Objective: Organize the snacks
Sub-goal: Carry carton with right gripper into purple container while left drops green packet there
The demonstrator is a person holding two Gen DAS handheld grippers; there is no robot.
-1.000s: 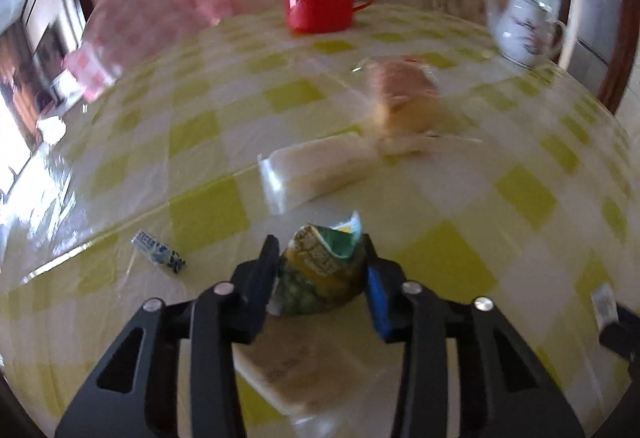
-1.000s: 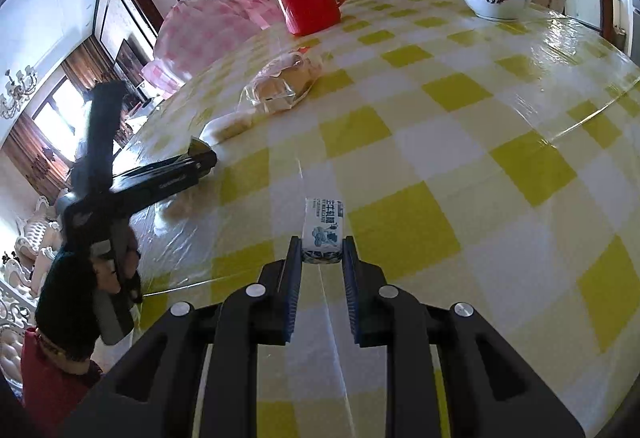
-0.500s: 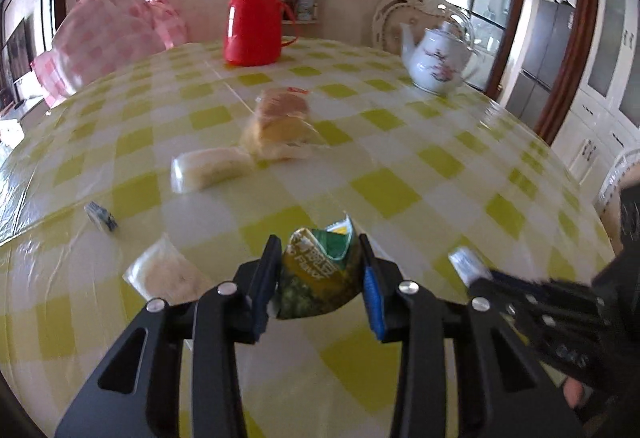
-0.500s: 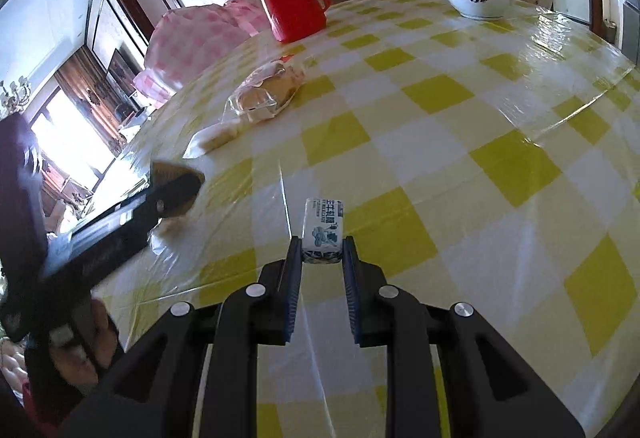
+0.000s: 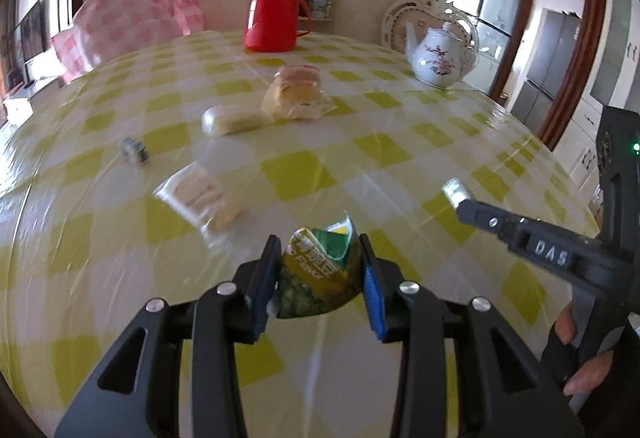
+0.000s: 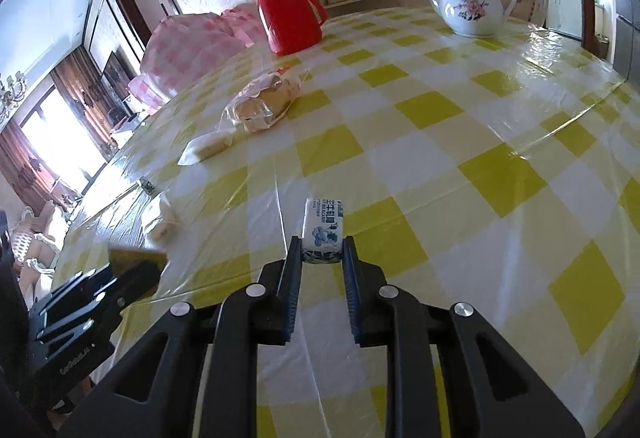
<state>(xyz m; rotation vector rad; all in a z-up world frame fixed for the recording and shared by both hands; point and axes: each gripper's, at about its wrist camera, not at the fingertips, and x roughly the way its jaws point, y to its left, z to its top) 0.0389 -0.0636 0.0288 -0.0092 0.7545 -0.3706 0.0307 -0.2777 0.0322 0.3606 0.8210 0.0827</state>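
Note:
My left gripper (image 5: 320, 258) is shut on a green and yellow snack packet (image 5: 318, 278), held above the yellow-checked table. My right gripper (image 6: 322, 252) is shut on a small white and blue candy packet (image 6: 323, 228); the right gripper also shows at the right of the left wrist view (image 5: 460, 198). On the table lie a wrapped bread bun (image 5: 294, 92), a pale wrapped roll (image 5: 232, 120), a flat clear-wrapped snack (image 5: 196, 194) and a small blue and white candy (image 5: 134, 152). The left gripper shows at the lower left of the right wrist view (image 6: 136, 270).
A red thermos (image 5: 272, 20) and a white flowered teapot (image 5: 438, 58) stand at the far side of the table (image 5: 400, 150). A pink checked bundle (image 5: 128, 26) sits at the far left. The table edge curves away on the right.
My left gripper has pulled back and up with the snack packet, so the table items look farther off. The right gripper with its candy packet has come closer to the left one.

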